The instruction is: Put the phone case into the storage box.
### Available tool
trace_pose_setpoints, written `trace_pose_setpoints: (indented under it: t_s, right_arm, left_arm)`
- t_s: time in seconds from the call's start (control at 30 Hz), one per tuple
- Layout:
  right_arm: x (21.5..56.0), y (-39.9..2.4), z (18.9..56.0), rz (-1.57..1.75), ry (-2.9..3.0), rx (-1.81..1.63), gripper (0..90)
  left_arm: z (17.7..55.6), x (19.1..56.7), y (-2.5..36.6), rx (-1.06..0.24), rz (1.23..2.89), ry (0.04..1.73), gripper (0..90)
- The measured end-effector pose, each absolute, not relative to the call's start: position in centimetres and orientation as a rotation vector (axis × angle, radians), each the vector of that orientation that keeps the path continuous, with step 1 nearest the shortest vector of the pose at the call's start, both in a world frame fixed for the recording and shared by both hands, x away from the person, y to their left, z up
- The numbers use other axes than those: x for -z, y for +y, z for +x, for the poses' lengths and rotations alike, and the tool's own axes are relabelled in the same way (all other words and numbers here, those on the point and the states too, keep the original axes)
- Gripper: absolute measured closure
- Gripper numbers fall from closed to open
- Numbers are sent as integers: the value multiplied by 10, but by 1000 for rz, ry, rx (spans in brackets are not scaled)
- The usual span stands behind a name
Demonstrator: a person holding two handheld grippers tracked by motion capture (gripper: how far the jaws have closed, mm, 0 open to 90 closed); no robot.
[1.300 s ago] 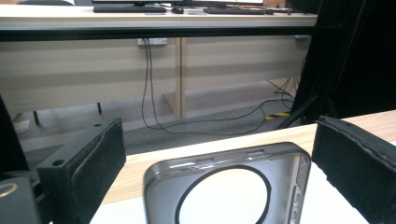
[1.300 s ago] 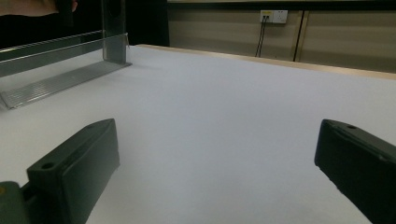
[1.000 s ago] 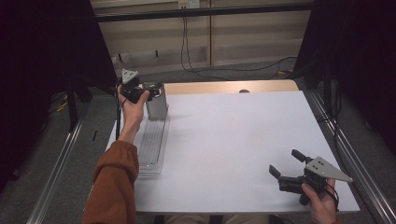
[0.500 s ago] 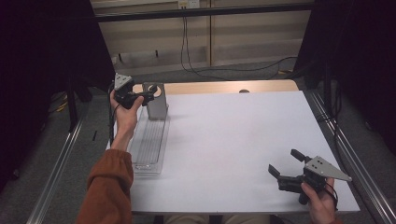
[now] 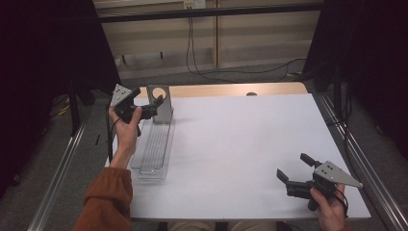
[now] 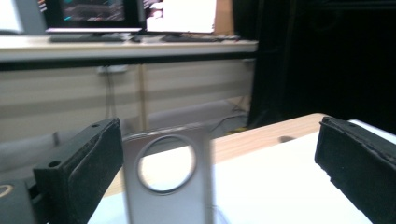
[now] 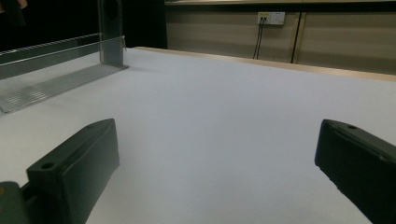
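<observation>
A grey metal plate with a round hole [image 5: 161, 109] stands upright at the far end of a long clear ribbed tray [image 5: 153, 149] on the left side of the white table [image 5: 240, 139]. My left gripper [image 5: 154, 107] is held open just left of this plate. In the left gripper view the plate [image 6: 166, 182] shows between and beyond the open left gripper [image 6: 217, 140], blurred. My right gripper [image 5: 294, 167] rests low at the near right corner, open and holding nothing. In the right gripper view, the right gripper [image 7: 215, 140] points across bare table toward the tray [image 7: 56, 79] and plate [image 7: 111, 32].
A strip of wooden tabletop [image 5: 231, 90] runs along the far edge. Metal rails [image 5: 356, 159] flank the table on both sides. Cables [image 5: 202, 67] hang by the back wall. An orange sleeve [image 5: 108, 197] comes in at the bottom left.
My left gripper has drifted a little to the left and toward the near side, staying by the upright plate. The right gripper has not moved.
</observation>
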State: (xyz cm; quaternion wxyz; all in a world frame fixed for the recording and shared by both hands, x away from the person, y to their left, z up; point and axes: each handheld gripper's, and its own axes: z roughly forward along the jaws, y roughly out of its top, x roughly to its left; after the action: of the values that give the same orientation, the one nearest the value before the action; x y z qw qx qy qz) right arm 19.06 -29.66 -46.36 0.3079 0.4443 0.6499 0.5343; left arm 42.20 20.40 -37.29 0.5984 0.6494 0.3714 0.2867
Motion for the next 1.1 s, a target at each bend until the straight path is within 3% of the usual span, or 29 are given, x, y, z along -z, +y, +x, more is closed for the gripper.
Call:
trace_pose_setpoints:
  t_s: [0.3, 1.1]
  right_arm:
    - [463, -298, 191, 1176, 1712, -1413, 0]
    - [462, -297, 190, 1165, 1724, -1411, 0]
  left_arm:
    - [393, 373, 203, -641, 1524, 784, 10]
    - [317, 394, 213, -653, 1553, 786, 22]
